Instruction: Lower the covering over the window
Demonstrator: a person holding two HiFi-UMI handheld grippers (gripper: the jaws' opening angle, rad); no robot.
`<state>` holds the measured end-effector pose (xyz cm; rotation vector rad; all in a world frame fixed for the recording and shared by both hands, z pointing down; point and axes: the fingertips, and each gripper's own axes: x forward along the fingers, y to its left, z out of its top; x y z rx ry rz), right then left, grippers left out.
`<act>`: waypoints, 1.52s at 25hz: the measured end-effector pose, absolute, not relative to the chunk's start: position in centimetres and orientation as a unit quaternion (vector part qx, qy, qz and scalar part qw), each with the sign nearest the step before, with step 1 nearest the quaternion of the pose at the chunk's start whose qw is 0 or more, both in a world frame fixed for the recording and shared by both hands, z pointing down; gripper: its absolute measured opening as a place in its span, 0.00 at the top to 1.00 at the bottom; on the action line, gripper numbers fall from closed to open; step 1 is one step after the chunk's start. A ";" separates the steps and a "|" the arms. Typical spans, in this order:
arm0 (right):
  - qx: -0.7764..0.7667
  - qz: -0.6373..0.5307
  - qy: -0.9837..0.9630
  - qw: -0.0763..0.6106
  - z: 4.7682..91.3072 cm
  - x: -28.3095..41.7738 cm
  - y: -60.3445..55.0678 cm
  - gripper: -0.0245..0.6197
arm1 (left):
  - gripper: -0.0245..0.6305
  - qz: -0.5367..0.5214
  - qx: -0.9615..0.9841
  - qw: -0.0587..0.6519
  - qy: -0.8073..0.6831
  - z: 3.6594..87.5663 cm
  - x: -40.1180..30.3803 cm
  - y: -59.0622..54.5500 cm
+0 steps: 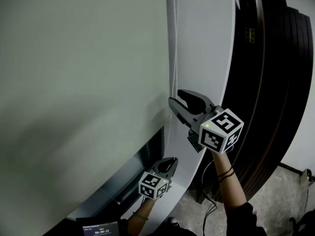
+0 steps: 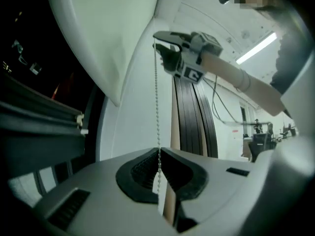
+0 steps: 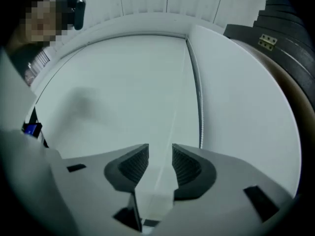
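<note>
Blind [image 1: 83,82]: pale sheet hanging over most of the window, its bottom edge short of the sill.
Window frame [image 1: 133,173]: dark strip showing below the blind's edge, lower left.
Bead chain [image 1: 173,58]: thin white cord hanging down the blind's right side, against the white wall [image 1: 206,43].
Left gripper [image 1: 168,162]: low, near the sill; its jaws are closed tight on the bead chain, which rises straight up from the pads.
Right gripper [image 1: 175,98]: higher up beside the chain; jaws stand apart, with a blurred pale strand in the gap and the pads not pressing on it.
Dark panels [image 1: 275,82]: long boards leaning against the wall, right of the window.
Floor [image 1: 280,205]: speckled grey, with a black cable [image 1: 209,208] trailing down.
Ceiling light [image 2: 256,47]: one bright strip, lit.
</note>
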<state>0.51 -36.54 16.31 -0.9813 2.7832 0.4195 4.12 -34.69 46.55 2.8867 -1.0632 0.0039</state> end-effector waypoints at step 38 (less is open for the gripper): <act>-0.453 0.039 0.890 0.031 38.3 3.2 -39.6 0.93 | 0.89 -0.132 0.938 -0.076 -0.310 31.7 2.1 -31.2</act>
